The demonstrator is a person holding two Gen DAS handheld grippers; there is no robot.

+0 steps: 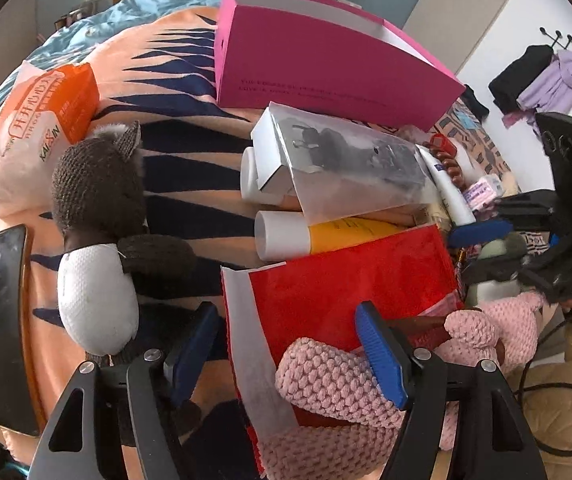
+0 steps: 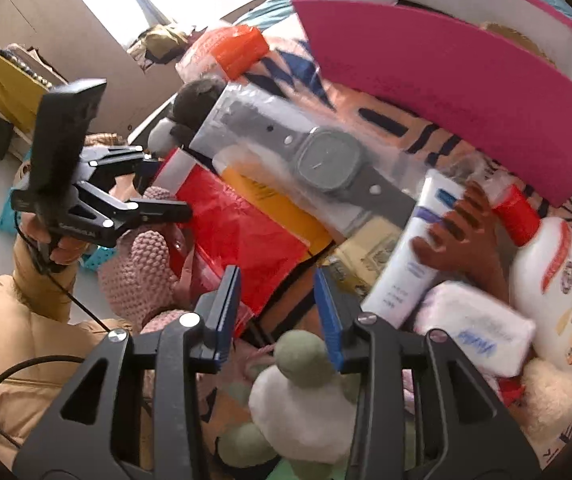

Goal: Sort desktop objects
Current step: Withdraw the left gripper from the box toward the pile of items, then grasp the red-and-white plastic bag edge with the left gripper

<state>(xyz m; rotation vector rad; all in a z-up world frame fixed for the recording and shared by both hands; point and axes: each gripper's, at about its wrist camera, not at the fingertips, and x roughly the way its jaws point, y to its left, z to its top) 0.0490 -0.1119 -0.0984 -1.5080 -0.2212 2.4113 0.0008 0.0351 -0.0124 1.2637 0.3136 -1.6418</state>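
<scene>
Progress: early stage, as judged from the layout; nearly every object lies loose in one heap on the bed.
Pink box [image 1: 326, 68]: upper centre of the left wrist view, standing open. In the right wrist view its interior at upper right shows a pale shape that cannot be identified, so the fill level is unknown.
Central heap: bagged grey watch [image 2: 326, 160], yellow tube [image 1: 318, 234], red pouch [image 1: 350, 284], white tube [image 2: 410, 256], brown comb [image 2: 462, 224], white bottle with red cap [image 2: 554, 280] and tissue pack [image 2: 474, 328] overlap one another below the box, unsorted.
Soft toys: brown knitted toy [image 1: 98, 216] at centre left and pink knitted toy [image 1: 338, 384] at lower centre of the left wrist view; green and white plush [image 2: 298, 396] at lower centre of the right wrist view.
Outliers: orange and white packet [image 1: 34, 136] at upper left, dark phone [image 1: 2, 320] at left edge.
Left hand-held gripper [image 1: 286, 344]: jaws wide, straddling the pouch edge and the pink toy; nothing clamped.
Right hand-held gripper [image 2: 278, 316]: jaws moderately apart, above the plush, pads not pressing on it.
Remaining: grouping of practically all items, as estimated.
</scene>
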